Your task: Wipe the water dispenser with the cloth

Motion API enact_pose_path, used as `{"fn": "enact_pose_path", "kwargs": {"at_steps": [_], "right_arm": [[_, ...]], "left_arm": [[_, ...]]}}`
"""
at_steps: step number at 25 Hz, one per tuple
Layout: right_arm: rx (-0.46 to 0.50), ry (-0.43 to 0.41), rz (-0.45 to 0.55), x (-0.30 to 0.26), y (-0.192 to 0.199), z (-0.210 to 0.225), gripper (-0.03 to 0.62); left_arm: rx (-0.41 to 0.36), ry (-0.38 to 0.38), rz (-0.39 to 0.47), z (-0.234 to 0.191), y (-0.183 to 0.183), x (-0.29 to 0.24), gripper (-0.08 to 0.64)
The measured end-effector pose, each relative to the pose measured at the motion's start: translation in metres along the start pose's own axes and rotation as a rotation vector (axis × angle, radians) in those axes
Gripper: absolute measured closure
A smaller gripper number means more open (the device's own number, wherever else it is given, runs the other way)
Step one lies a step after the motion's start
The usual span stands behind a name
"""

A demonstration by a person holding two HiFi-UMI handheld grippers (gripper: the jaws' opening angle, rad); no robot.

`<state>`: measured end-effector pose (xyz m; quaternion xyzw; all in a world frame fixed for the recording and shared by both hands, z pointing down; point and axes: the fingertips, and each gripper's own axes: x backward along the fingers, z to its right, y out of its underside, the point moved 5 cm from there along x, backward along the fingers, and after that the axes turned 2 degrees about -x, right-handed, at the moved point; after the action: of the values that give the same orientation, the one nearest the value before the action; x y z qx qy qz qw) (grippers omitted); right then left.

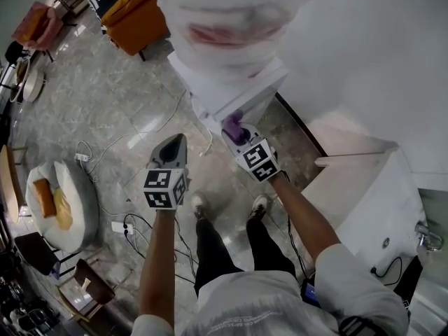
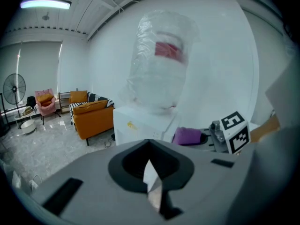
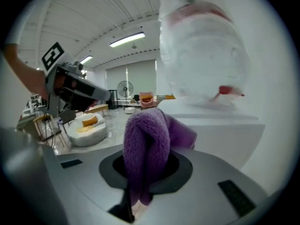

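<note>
Cloth (image 3: 149, 142) clamped in right tongs (image 3: 139, 191), beside dispenser (image 1: 234, 84).

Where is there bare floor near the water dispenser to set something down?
Bare grey marble floor opens between the orange sofa and the white beanbag. It is crowded around the white power strip beside the person's shoes.

Fluffy purple cloth (image 3: 150, 144), clamped in right claw (image 3: 138, 191), beside white water dispenser (image 1: 245, 82).
</note>
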<state>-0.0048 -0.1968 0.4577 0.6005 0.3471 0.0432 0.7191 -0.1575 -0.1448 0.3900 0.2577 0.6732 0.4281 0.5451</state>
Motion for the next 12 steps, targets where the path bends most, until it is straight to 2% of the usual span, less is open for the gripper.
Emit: {"fn": "enact_pose_path", "kwargs": {"at_steps": [5, 8, 10, 12], "right_arm": [[0.127, -0.135, -0.008, 0.006, 0.010, -0.022, 0.526], [0.123, -0.178, -0.002, 0.017, 0.024, -0.024, 0.526], [0.058, -0.151, 0.001, 0.027, 0.036, -0.016, 0.526], [-0.014, -0.066, -0.022, 0.037, 0.055, 0.002, 0.527]], "left_arm": [[-0.009, 0.025, -0.016, 0.012, 0.007, -0.006, 0.548], [-0.018, 0.046, -0.026, 0.021, 0.011, -0.013, 0.548], [-0.016, 0.063, -0.022, 0.027, 0.012, -0.017, 0.548], [-0.007, 0.084, -0.014, 0.035, 0.015, -0.022, 0.548]]}}
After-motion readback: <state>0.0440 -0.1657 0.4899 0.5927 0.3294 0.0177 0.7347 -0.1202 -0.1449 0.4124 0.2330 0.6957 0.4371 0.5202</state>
